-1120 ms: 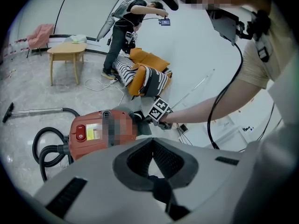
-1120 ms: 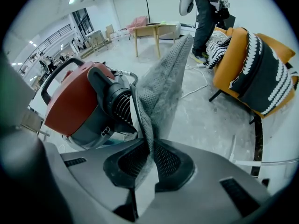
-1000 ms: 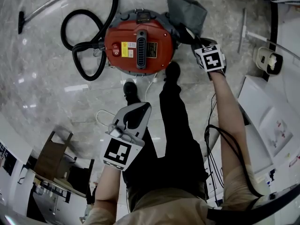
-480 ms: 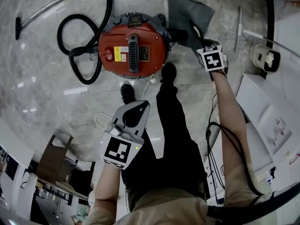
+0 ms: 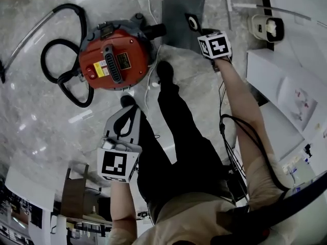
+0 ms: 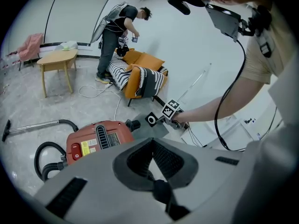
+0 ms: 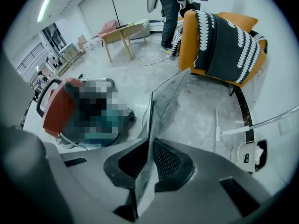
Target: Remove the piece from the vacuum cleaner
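Pulling grey bag (image 5: 179,11) off vacuum cleaner (image 5: 115,60) port: your right tool (image 7: 149,148) clamps bag, left tool (image 6: 152,146) closed, empty; removal looks nearly done.

1. In the right gripper view, a mosaic patch covers most of the vacuum cleaner (image 7: 55,108); only its red side shows.
2. In the head view, the wand (image 5: 25,39) ends at the left edge, its nozzle cut off.
3. The print on the yellow label (image 5: 101,69) is too small to read.
4. The marker cube of the right tongs (image 5: 199,30) hides one corner of the grey dust bag (image 5: 179,14).
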